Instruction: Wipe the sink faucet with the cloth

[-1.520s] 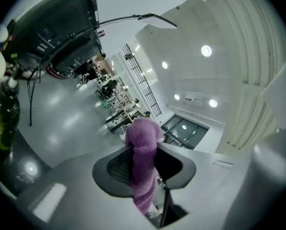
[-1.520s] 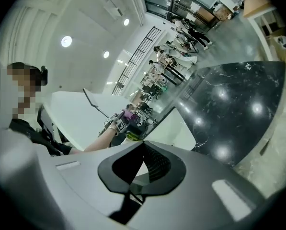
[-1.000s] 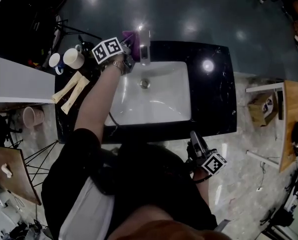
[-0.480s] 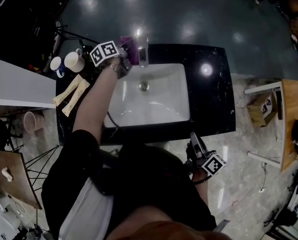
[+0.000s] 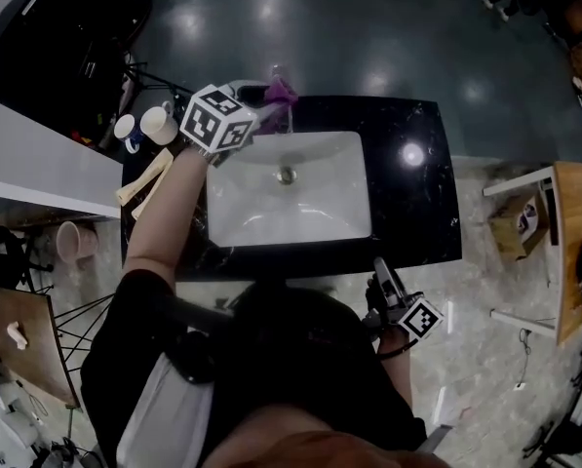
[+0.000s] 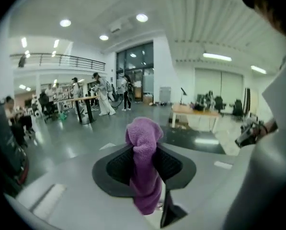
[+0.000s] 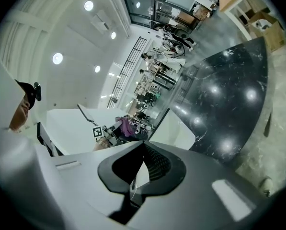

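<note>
Right now your left gripper (image 6: 143, 174) pinches the purple cloth (image 6: 143, 143), which droops between its jaws at the twelve o'clock edge of the white sink basin (image 5: 300, 203). The faucet is probably behind the cloth, too blurred to pick out. Your right gripper (image 7: 142, 169) is pressed together, empty, at the basin's five o'clock, off the black countertop (image 5: 417, 203).

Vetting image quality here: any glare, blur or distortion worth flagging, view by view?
Head view: dim, with ceiling-light glare spots on the black countertop and floor. Left gripper view: strong fisheye, dark corners, purple cloth slightly soft. Right gripper view: fisheye curves the countertop, more glare spots on it.
</note>
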A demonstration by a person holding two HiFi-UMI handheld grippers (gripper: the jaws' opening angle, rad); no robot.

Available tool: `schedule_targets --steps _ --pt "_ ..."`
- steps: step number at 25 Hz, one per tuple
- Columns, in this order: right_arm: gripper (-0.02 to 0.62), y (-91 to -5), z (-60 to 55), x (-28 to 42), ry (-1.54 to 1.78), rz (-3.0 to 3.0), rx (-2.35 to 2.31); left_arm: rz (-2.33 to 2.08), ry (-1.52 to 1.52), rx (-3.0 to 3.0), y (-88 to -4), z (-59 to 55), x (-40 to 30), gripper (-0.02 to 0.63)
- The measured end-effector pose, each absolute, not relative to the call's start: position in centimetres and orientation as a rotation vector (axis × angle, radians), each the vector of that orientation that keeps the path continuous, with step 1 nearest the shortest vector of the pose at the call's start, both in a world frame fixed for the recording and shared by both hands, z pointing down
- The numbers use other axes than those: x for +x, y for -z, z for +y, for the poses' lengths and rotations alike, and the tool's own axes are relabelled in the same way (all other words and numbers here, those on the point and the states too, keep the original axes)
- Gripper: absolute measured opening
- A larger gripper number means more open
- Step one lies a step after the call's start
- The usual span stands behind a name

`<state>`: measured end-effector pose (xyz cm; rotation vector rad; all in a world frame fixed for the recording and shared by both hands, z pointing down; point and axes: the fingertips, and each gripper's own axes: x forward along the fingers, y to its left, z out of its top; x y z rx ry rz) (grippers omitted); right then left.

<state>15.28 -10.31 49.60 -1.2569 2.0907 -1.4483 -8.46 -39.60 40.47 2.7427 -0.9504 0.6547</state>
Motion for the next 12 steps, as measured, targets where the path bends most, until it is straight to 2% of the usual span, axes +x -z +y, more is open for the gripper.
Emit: schedule_targets --steps 2,4,12 --pt "0.012 -49.6 -9.8 15.9 1.443 2.063 -1.278 -0.951 -0.891 2.787 -41.5 -39.8 -7.7 0.115" --pt "0.012 -49.7 -9.2 16.6 1.442 2.032 -1.298 -0.95 -1.002 2.769 -42.2 -41.2 -7.5 0.115" --pt "0.012 -50.8 -7.0 19.5 1.432 1.878 -1.416 -0.981 -1.014 2.55 -44.1 -49.9 -9.1 0.114"
